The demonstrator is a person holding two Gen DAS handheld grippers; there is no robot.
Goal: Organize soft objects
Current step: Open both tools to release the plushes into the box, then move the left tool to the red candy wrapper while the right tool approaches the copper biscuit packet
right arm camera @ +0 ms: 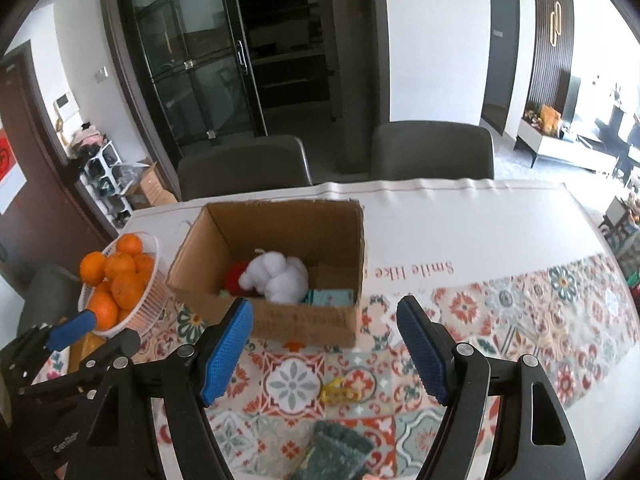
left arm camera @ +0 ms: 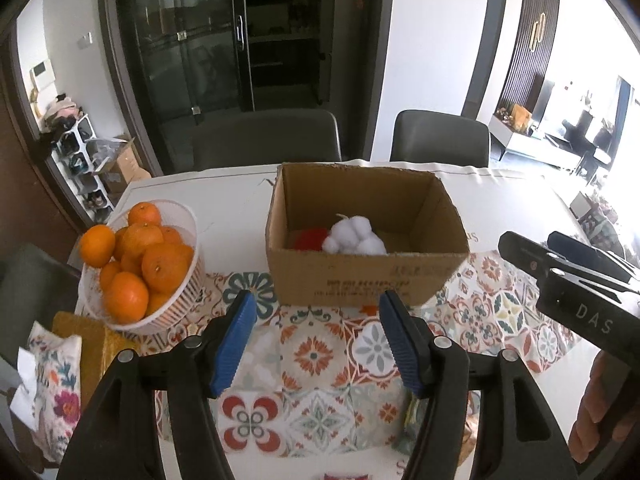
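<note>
An open cardboard box (left arm camera: 360,276) (right arm camera: 304,320) stands on the patterned tablecloth. Inside it lie a white fluffy ball cluster (left arm camera: 354,236) (right arm camera: 276,276), a red soft thing (left arm camera: 310,238) (right arm camera: 236,276) and a teal item (right arm camera: 330,297). My left gripper (left arm camera: 318,312) is open and empty, just short of the box's near wall. My right gripper (right arm camera: 326,318) is open and empty, near the box's right front corner. A dark green fuzzy cloth (right arm camera: 336,452) lies on the table under the right gripper, and a small yellow thing (right arm camera: 338,390) lies in front of it.
A white basket of oranges (left arm camera: 140,264) (right arm camera: 116,280) stands left of the box. A floral pouch (left arm camera: 56,384) and a yellow sponge-like pad (left arm camera: 100,340) lie at the table's left edge. Two grey chairs (left arm camera: 264,136) stand behind the table.
</note>
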